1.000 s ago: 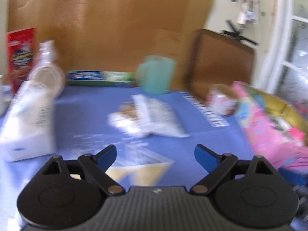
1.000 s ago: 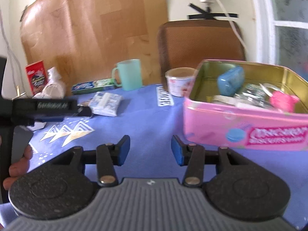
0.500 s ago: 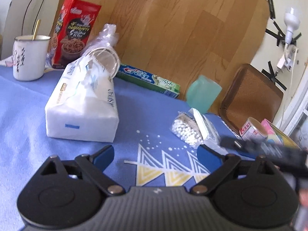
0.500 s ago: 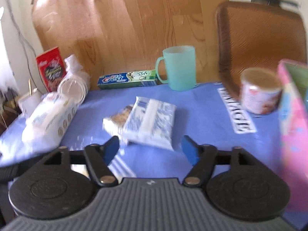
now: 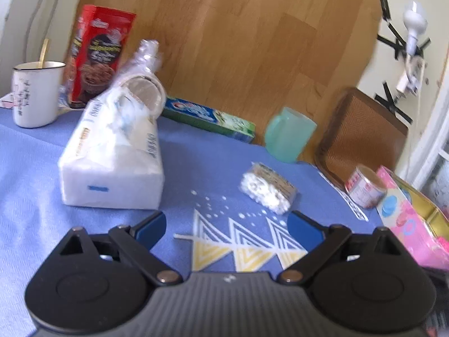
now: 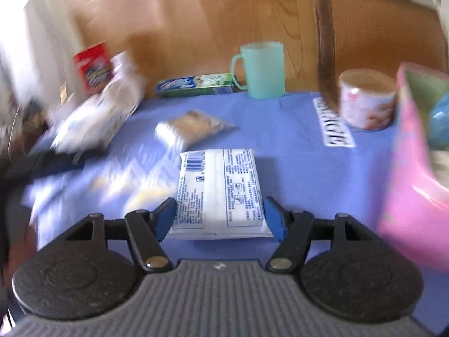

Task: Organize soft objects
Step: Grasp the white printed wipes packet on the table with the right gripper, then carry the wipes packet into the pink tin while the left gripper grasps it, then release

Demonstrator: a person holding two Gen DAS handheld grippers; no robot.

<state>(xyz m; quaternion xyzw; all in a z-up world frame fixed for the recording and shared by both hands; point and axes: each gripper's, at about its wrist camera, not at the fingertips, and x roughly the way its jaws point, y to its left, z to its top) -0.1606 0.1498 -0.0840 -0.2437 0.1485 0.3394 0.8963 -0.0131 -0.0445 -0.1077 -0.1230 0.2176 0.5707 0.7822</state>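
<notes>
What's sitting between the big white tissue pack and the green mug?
In the left wrist view, a toothpaste box lies between the tissue pack and the mug, along the back.

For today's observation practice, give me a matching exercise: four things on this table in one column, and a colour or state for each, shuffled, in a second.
Things:
1. mug
2. tin
3. small white packet
4. left claw

States:
A. open, holding nothing
B. pink
C. mint green
D. between the right claw's fingers

Pairs: 1-C, 2-B, 3-D, 4-A
</notes>
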